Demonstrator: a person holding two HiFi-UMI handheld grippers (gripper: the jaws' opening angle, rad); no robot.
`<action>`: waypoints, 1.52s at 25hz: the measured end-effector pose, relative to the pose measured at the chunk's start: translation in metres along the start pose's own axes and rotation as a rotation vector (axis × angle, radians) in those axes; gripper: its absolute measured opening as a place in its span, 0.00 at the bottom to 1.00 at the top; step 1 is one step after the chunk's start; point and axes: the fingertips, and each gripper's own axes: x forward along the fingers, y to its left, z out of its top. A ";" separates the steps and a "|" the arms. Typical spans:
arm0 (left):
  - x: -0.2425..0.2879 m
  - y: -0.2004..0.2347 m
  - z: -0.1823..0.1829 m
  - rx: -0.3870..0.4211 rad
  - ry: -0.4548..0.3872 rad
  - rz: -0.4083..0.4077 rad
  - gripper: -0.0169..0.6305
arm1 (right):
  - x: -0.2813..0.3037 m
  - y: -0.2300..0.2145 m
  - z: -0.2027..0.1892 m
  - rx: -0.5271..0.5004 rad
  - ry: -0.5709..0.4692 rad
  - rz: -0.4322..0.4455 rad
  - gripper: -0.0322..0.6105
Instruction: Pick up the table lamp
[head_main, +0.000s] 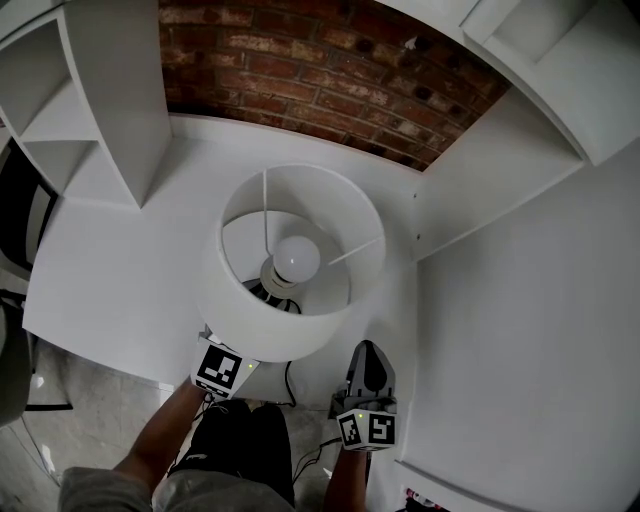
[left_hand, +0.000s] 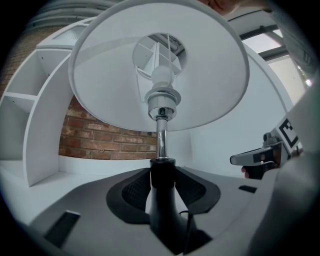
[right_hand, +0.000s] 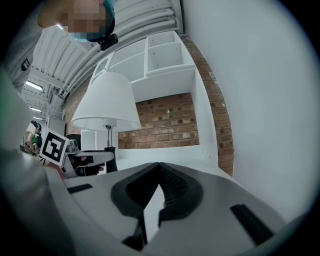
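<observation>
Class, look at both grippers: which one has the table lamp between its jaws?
The left gripper: the black stem of the table lamp is clamped between its jaws. The right gripper has its jaws closed on nothing, beside the lamp.

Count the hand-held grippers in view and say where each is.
2. The left hand-held gripper sits under the lampshade, jaws closed on the black stem of the table lamp. The right hand-held gripper is to its right, shut and empty.

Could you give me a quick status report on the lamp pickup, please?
Left gripper shut on black neck of white-shaded, chrome-stemmed table lamp. Right gripper shut, empty. Lamp upright. Black cord trails from base.
</observation>
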 end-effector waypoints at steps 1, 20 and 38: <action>0.001 0.000 0.000 -0.001 -0.001 -0.001 0.25 | 0.000 0.000 -0.001 -0.001 -0.001 0.000 0.08; 0.005 0.000 -0.002 0.002 -0.014 0.005 0.26 | -0.012 -0.011 -0.009 -0.014 -0.016 -0.026 0.08; 0.003 -0.004 -0.001 0.006 -0.028 -0.039 0.25 | -0.012 -0.004 -0.012 -0.049 -0.014 -0.028 0.08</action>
